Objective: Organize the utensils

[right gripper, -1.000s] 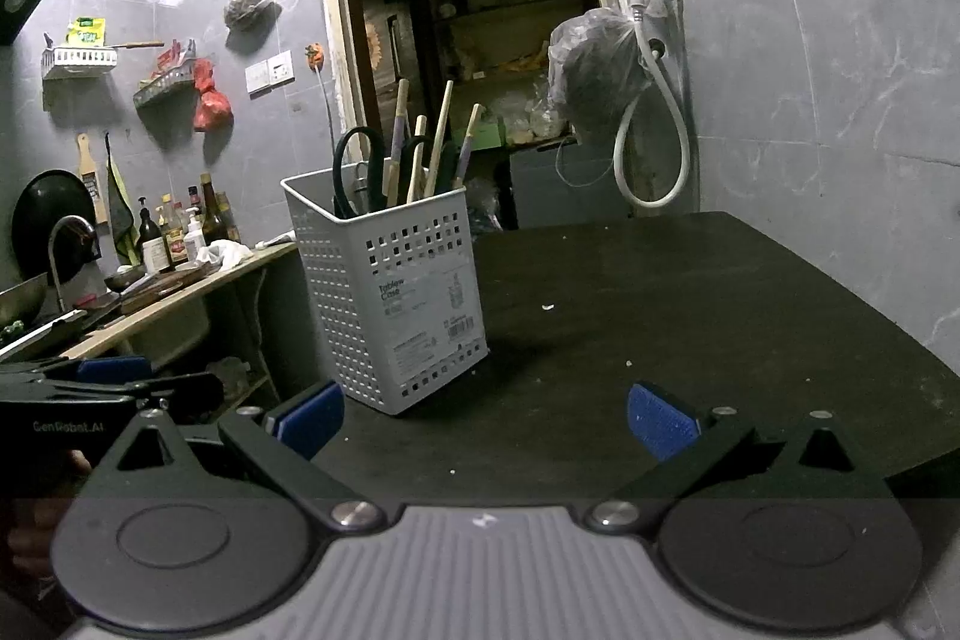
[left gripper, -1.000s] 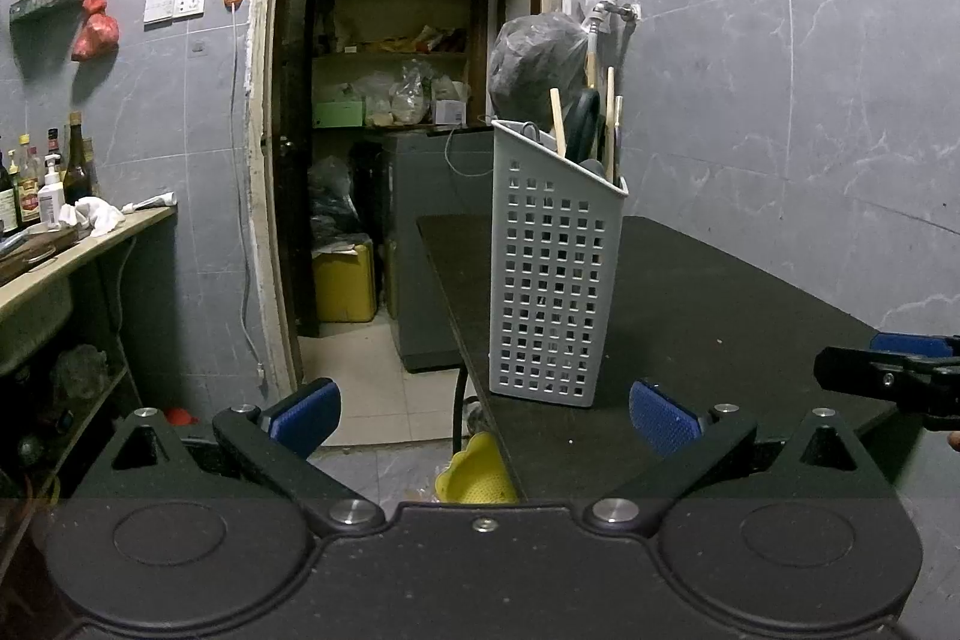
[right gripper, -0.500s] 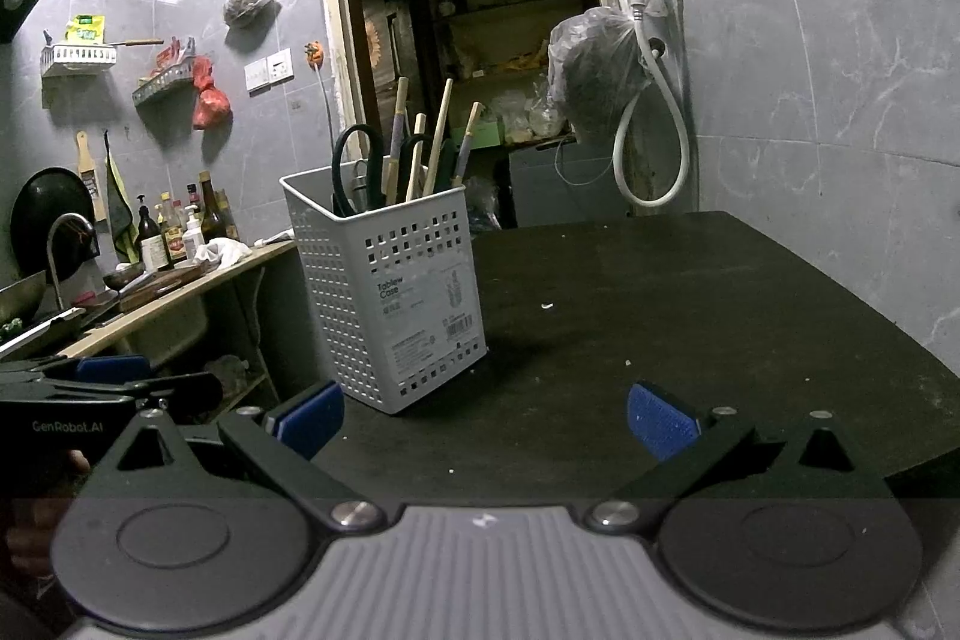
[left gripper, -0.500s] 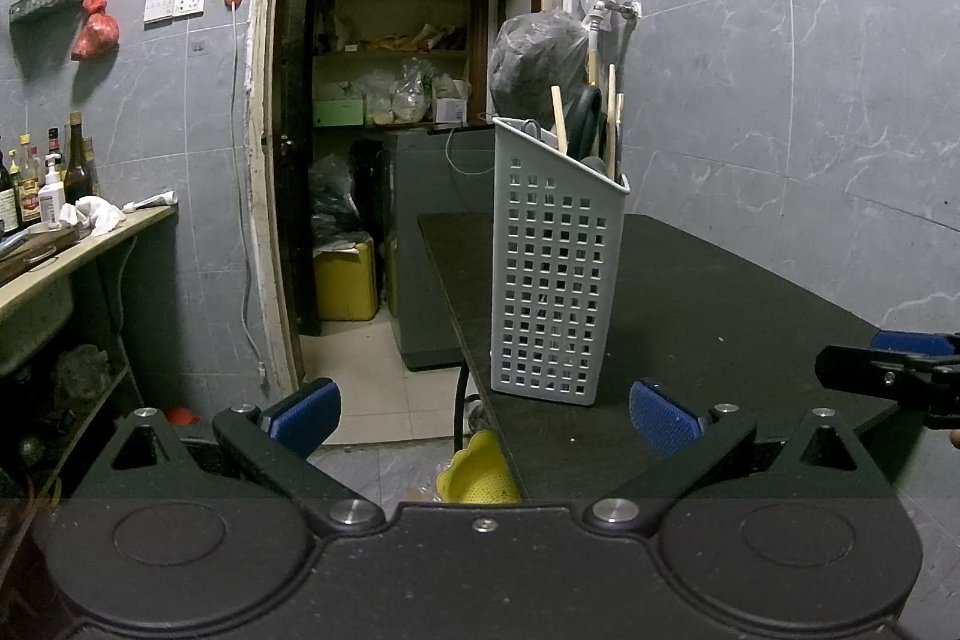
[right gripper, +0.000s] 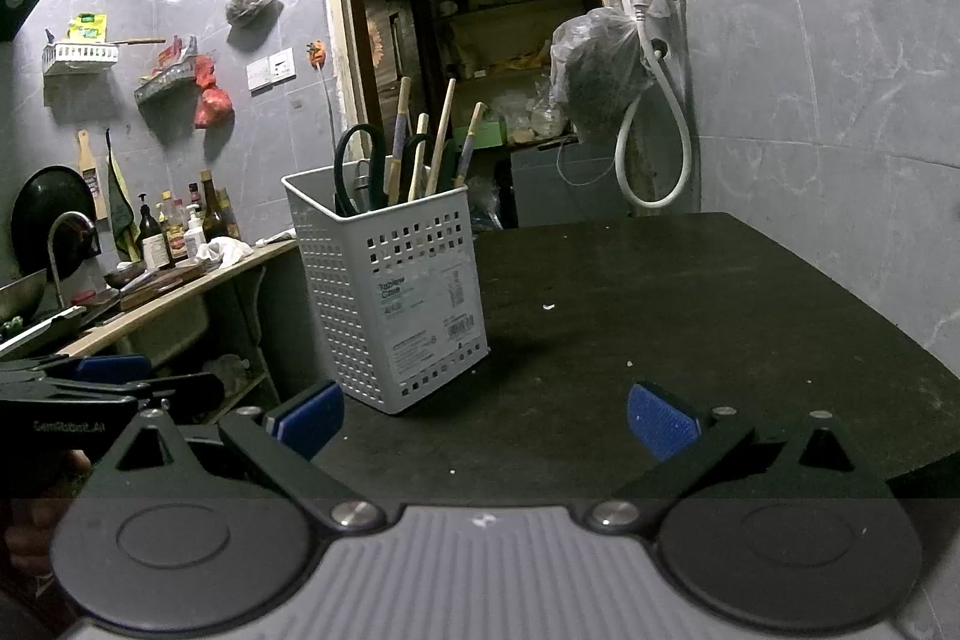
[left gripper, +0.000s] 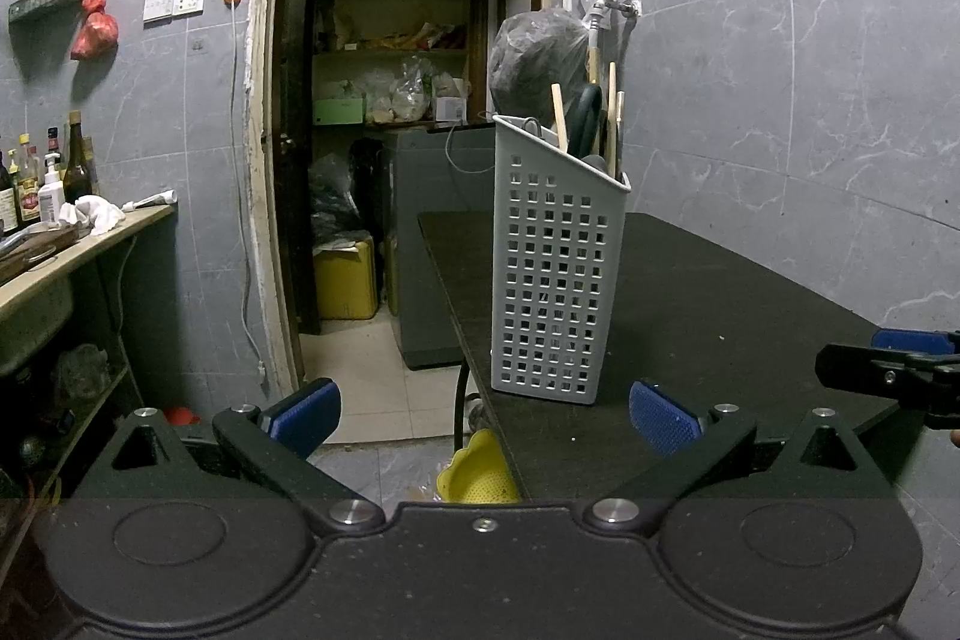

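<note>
A white perforated utensil basket (left gripper: pixel 555 274) (right gripper: pixel 393 298) stands upright near the left edge of a black table (left gripper: pixel 708 316) (right gripper: pixel 660 304). Dark-handled scissors (right gripper: pixel 354 166) and several wooden-handled utensils (right gripper: pixel 447 130) stick out of its top. My left gripper (left gripper: pixel 483 415) hangs open off the table's near left corner, short of the basket, with nothing between its fingers. My right gripper (right gripper: pixel 483 421) is open over the table's near edge, empty, with the basket ahead to the left. Each gripper shows at the edge of the other's view.
A grey tiled wall runs along the table's right side, with a tap, a white hose (right gripper: pixel 657 148) and a hanging dark bag (right gripper: pixel 600 70). A counter with bottles (right gripper: pixel 180 232) and a sink stands left. A yellow colander (left gripper: pixel 480 472) lies on the floor under the table.
Both views have shifted slightly, with the basket a little nearer. Both grippers remain open and empty.
</note>
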A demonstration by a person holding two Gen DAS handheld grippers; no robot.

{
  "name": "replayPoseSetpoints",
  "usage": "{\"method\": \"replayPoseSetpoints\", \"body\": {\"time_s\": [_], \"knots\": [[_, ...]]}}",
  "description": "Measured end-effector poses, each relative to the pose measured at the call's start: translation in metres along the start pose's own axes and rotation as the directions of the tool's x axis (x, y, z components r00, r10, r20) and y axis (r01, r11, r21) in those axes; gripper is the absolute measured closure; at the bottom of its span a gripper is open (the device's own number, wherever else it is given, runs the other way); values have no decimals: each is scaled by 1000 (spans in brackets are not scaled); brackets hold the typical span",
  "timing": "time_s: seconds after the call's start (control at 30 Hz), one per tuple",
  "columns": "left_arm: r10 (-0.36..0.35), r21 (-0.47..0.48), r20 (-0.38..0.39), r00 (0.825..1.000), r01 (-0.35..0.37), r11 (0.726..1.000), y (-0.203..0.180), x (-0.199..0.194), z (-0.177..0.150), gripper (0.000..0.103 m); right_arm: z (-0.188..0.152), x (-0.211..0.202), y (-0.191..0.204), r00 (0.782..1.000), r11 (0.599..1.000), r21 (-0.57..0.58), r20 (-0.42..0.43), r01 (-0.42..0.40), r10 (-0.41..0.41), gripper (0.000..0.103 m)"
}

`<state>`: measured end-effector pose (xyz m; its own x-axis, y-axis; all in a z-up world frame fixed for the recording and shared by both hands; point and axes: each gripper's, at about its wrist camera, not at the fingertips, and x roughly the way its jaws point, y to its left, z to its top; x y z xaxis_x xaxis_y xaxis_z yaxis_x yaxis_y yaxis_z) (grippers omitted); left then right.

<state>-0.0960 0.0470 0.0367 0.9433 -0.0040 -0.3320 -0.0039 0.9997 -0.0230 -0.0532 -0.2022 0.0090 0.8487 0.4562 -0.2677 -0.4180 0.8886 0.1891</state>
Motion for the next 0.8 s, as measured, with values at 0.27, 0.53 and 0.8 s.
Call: {"method": "replayPoseSetpoints", "body": {"time_s": [0.27, 0.53, 0.8], "knots": [[0, 0, -2, 1000, 0, 1000, 0, 0, 0, 1, 0, 0, 0, 1000, 1000, 0, -1, -1, 1, 0], [1, 1, -1, 1000, -1, 1000, 0, 0, 0, 1, 0, 0, 0, 1000, 1000, 0, -1, 0, 0, 0], [-1, 1, -2, 1000, 1, 1000, 1, 0, 0, 1, 0, 1, 0, 1000, 1000, -15, 2, 2, -2, 0]]}}
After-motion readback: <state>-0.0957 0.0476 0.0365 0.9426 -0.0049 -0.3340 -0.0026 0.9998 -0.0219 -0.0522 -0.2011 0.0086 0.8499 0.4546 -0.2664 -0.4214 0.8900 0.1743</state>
